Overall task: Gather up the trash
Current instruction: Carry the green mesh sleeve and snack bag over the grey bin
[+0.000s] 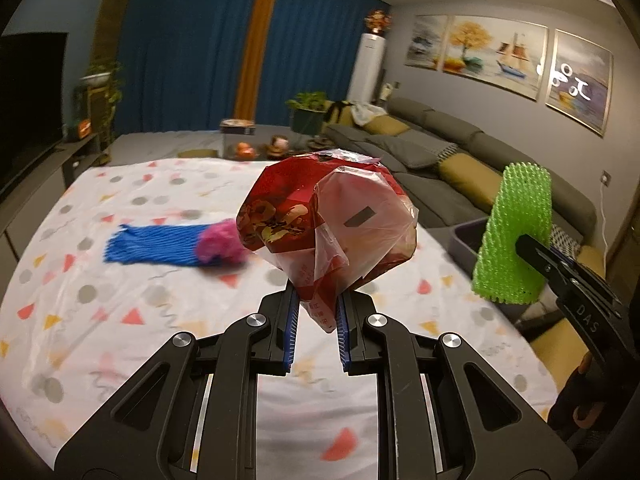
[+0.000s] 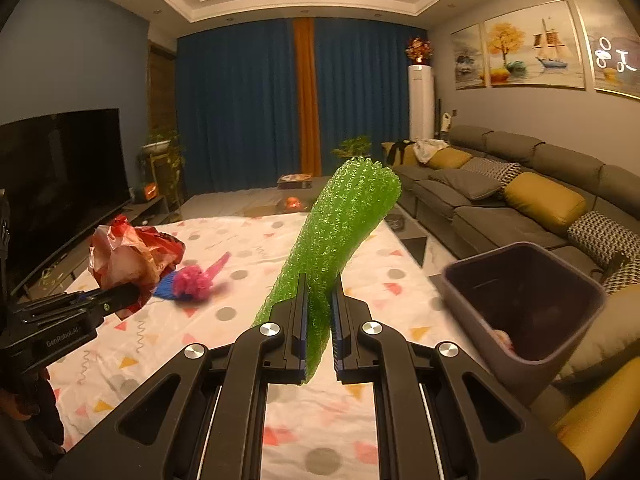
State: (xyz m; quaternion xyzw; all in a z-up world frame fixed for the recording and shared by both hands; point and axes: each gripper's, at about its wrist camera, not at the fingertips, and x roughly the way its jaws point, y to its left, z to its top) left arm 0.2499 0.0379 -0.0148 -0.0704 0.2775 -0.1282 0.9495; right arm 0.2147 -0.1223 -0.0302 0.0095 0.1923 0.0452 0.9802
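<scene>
Two pieces of trash are lifted off the table, and two more lie on the tablecloth (image 1: 120, 312), so we judge the job roughly half done. At nine o'clock in the left wrist view, the blue foam net (image 1: 154, 247) and the pink foam net (image 1: 222, 245) touching it wait for collection. Our left gripper (image 1: 317, 316) is clamped on the crumpled red plastic bag (image 1: 320, 216) at the centre. Our right gripper (image 2: 320, 320) pinches the green foam net sleeve (image 2: 340, 236). The dark bin (image 2: 524, 300) sits at three o'clock in the right wrist view, something pale at its bottom. Both held pieces have yet to go in.
</scene>
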